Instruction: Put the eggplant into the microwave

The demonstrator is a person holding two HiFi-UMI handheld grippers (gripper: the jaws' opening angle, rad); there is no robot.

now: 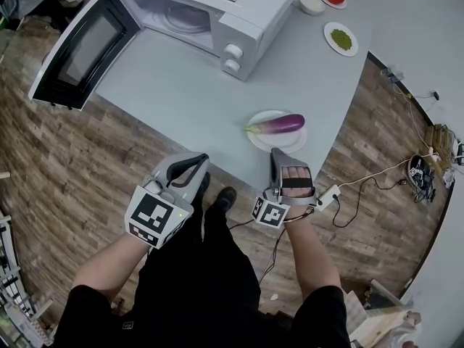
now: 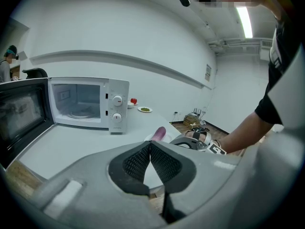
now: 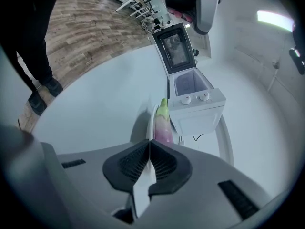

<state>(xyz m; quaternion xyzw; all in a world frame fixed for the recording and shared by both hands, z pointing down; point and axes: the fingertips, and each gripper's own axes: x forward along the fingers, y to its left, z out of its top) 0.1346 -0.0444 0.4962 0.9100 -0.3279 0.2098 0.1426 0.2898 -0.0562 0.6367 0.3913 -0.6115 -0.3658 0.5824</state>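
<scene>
Eggplant (image 1: pixel 279 125), at twelve o'clock of the right hand-held gripper (image 3: pixel 149 144), looks smooth, slippery, firm; take its purple middle. That one and the left hand-held gripper (image 2: pixel 150 146) have jaws together, empty.

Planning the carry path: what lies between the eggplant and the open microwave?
Nothing: only bare tabletop separates the eggplant from the microwave, clearest in the head view.

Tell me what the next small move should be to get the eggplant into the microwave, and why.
Probably open the right gripper and ease it forward over the eggplant. Its fingers are shut on nothing, the eggplant lies on the plate just ahead of it, and the microwave door already stands open.
</scene>
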